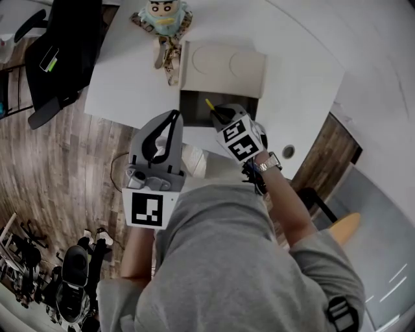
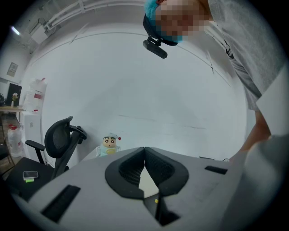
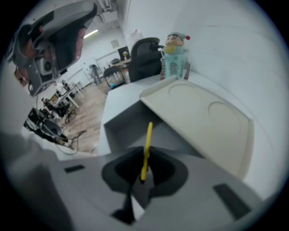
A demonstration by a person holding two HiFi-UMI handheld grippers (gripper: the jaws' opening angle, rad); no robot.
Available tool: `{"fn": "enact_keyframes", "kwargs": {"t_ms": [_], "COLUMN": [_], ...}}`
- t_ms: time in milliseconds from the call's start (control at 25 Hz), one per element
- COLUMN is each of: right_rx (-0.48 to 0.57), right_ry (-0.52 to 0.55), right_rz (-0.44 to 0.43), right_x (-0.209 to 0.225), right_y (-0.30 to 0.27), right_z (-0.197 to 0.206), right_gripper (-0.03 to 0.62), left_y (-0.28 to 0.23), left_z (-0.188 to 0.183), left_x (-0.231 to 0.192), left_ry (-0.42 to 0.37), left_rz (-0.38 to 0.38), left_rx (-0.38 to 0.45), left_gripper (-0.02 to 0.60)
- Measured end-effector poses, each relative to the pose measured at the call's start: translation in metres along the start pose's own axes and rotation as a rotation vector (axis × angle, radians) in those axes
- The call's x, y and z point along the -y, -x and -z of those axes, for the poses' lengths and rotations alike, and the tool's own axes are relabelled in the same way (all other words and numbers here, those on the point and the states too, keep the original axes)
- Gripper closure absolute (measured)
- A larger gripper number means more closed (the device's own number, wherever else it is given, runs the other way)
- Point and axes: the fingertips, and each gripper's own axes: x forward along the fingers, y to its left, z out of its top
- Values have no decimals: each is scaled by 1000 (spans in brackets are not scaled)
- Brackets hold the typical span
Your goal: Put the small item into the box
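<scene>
A thin yellow stick (image 3: 147, 146) is pinched upright in my right gripper (image 3: 145, 163), which is shut on its lower end. In the head view the stick (image 1: 209, 104) pokes out over the open box (image 1: 194, 102), whose inside is dark and grey. The box's beige lid (image 1: 224, 65) is tilted back behind it, and it shows large in the right gripper view as the lid (image 3: 203, 119). My right gripper (image 1: 218, 116) hovers at the box's front edge. My left gripper (image 1: 173, 118) is raised to the left of the box, jaws shut on nothing (image 2: 144, 151).
A cartoon doll (image 1: 162, 16) sits at the back of the white table (image 1: 117, 84) behind the box; it also shows in the doll (image 2: 109, 143) and doll (image 3: 174, 56) views. A black office chair (image 1: 61, 52) stands left of the table. Wooden floor (image 1: 52, 168) lies to the left.
</scene>
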Motion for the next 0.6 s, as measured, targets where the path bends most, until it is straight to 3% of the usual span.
{"fn": "enact_keyframes", "kwargs": {"t_ms": [600], "right_rx": [-99], "right_ry": [32], "right_rz": [26], "right_x": [11], "right_y": [-22], "right_z": [15], "right_gripper": [536], "left_y": [6], "left_z": [7], "left_x": [-10], "left_ry": [18], "left_rz": [-37], "left_rx": [-10], "left_gripper": [549]}}
